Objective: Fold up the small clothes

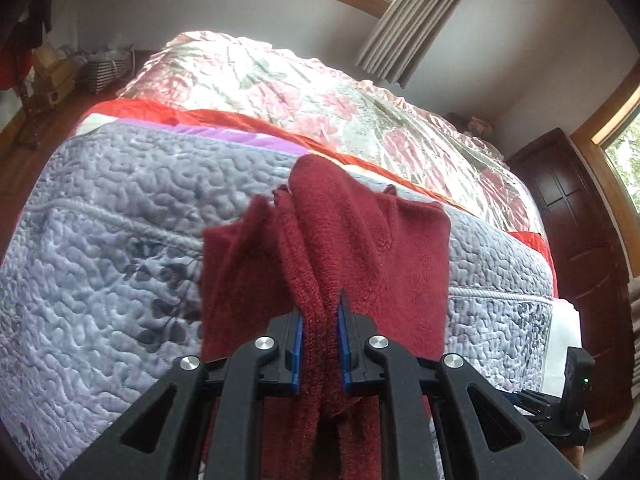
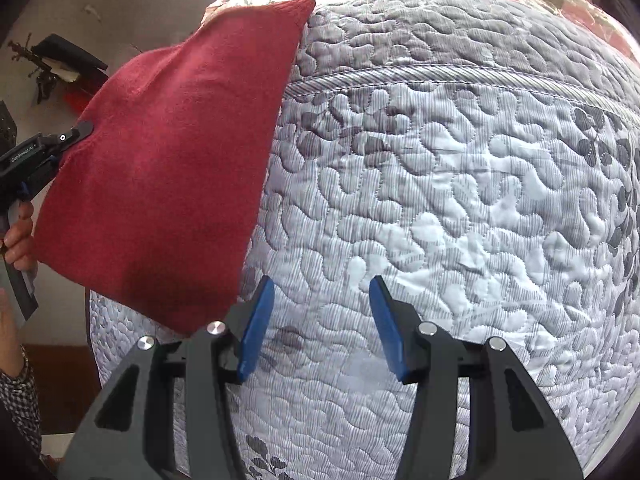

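**newbie:** Sweater (image 1: 360, 240) question. What am I looking at from the left wrist cam, and how's this thing going to behave?

**regular:** Left cam first. Your left gripper (image 1: 321, 340) is clamped on a bunched ridge of the red knit, blue pads squeezing it from both sides. The rest hangs off that pinch, above the grey quilted bedspread (image 1: 112, 240), with a flatter panel off to the right and a looser flap on the left. It's soft and floppy, looks light, and the fuzzy knit should grip the pads fine, so slipping isn't my worry. Sagging and stretching is. It'll droop wherever you aren't holding it.

**newbie:** And the right cam?

**regular:** There your right gripper (image 2: 322, 328) is spread wide with nothing between the pads, hovering over the quilt. The sweater hangs to its left as a fairly flat red sheet, the left gripper biting its far edge with a hand (image 2: 18, 236) on the handle. The lower corner dangles just beside your left pad.

**newbie:** So where do I grab?

**regular:** I'd go for that free lower corner or the near edge, catching both layers at a hem, not mid-panel. Then you can pull it taut between the two grippers and lay it flat on the bed.
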`<state>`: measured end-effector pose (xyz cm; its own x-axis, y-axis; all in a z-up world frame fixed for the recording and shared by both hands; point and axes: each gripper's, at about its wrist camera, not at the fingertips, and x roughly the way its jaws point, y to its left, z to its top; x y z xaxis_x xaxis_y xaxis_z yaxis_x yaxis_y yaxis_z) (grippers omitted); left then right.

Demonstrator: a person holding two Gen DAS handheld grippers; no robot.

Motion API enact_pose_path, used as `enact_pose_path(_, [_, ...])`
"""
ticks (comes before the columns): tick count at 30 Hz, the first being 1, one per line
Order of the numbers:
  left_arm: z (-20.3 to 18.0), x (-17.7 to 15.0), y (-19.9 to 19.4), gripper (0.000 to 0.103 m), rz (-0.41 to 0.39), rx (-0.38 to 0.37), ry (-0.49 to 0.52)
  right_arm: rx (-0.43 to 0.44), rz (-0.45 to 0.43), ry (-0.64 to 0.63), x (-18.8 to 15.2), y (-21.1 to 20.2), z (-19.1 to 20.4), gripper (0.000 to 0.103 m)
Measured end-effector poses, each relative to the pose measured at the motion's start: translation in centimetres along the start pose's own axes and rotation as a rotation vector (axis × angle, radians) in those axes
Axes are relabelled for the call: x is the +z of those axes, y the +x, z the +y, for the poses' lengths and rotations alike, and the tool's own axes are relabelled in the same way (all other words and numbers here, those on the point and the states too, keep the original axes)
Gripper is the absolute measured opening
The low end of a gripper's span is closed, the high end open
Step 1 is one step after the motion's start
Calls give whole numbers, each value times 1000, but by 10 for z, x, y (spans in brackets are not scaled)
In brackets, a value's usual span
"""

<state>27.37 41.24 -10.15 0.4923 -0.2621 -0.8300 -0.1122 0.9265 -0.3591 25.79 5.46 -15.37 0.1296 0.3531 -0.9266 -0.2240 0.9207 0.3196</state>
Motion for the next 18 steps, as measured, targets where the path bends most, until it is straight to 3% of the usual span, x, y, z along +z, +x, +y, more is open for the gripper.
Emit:
enact_pose_path(9, [65, -36, 55, 15, 97, 110, -80, -15, 31, -61, 5, 29, 33, 50])
enact_pose_path(12, [60, -38, 50, 19, 75, 98, -65, -17, 44, -66, 5, 38, 43, 50])
enact_pose_path(15, [60, -38, 33, 36, 84, 79, -98, 0, 52, -74, 4, 44, 59, 50])
enact_pose_path(18, [57, -46, 9, 40, 92, 56, -77, 50, 58, -72, -4, 46, 82, 51])
